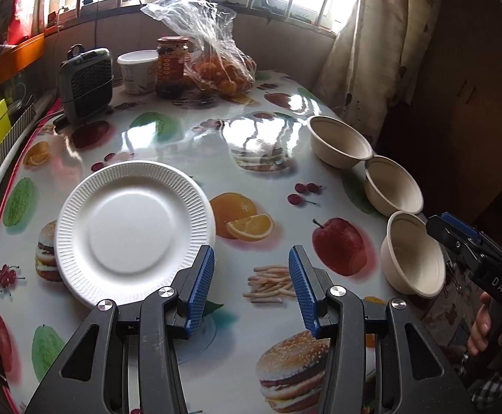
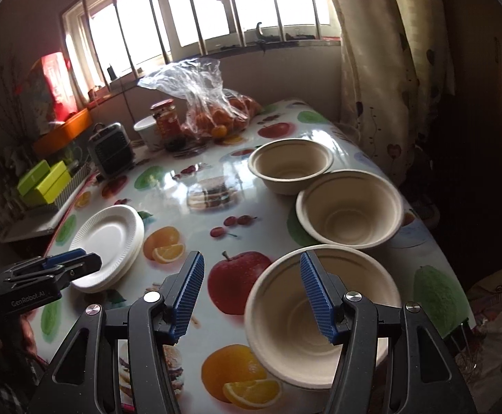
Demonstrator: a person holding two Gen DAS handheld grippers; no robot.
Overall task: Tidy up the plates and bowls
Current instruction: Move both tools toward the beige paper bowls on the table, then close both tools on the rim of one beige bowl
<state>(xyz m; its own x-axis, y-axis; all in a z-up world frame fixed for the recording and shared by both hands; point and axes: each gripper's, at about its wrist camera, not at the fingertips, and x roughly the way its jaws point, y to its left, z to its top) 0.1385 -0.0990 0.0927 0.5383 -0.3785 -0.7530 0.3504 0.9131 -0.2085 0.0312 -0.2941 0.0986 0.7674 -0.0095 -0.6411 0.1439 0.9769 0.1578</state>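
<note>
On the left side of the table (image 1: 168,138) lies your white plate stack (image 1: 133,231) – your left gripper (image 1: 251,272) hangs spread just beside its rim, holding nothing. At the right, three bowls (image 2: 349,207) stand in a row – your right gripper (image 2: 251,293) is spread over the nearest bowl (image 2: 285,338).

Table (image 1: 189,138) covered with a glossy cloth printed with fruit, burgers and fries. At its far end, near the barred window (image 2: 216,10): a clear plastic bag of oranges (image 1: 221,72), a jar with a red lid (image 1: 171,65) just beside it, then a white tub (image 1: 138,70), then a small dark grilled appliance (image 1: 86,82), possibly a heater or fan. Yellow-green boxes (image 2: 46,181) sit off the table's left edge. A patterned curtain (image 2: 382,69) hangs at right.
</note>
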